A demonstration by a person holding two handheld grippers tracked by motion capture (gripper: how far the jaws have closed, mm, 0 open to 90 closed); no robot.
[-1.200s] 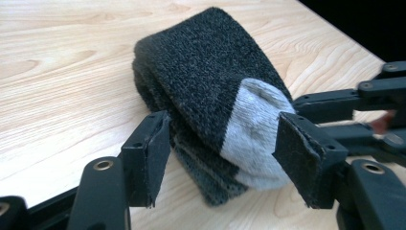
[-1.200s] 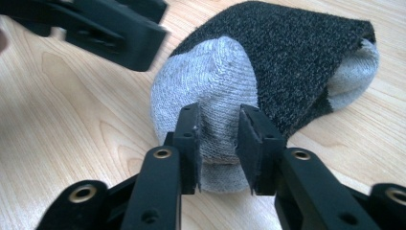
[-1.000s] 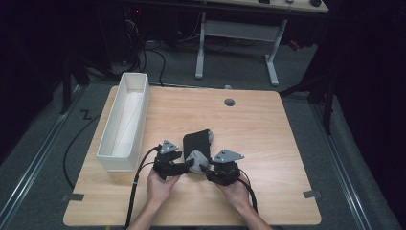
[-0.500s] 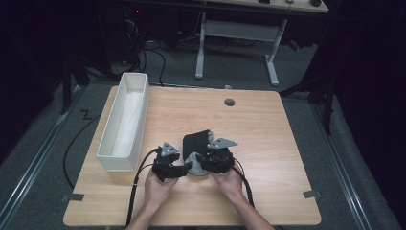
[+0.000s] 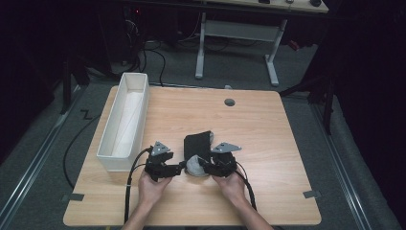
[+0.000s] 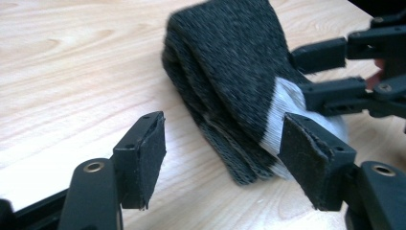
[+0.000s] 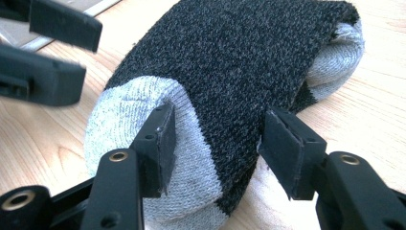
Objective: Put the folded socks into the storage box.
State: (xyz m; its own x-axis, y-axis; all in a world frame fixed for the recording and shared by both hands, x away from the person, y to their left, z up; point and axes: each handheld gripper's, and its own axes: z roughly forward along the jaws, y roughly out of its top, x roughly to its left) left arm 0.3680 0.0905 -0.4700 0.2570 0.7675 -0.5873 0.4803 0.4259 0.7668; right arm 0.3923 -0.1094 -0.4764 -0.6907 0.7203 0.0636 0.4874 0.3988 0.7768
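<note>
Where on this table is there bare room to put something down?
The right half, from the socks out to the table edge, is bare, and so is the far strip between the white bin and the grey hole cap. It is crowded near the front middle, where both grippers, left and right, flank the socks.

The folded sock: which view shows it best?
The right gripper view: the sock lies close and sharp, dark knit with grey toe and heel, between that gripper's open jaws. The left gripper view shows its stacked folded edge, slightly blurred. The high view shows only a small dark bundle on the table.
</note>
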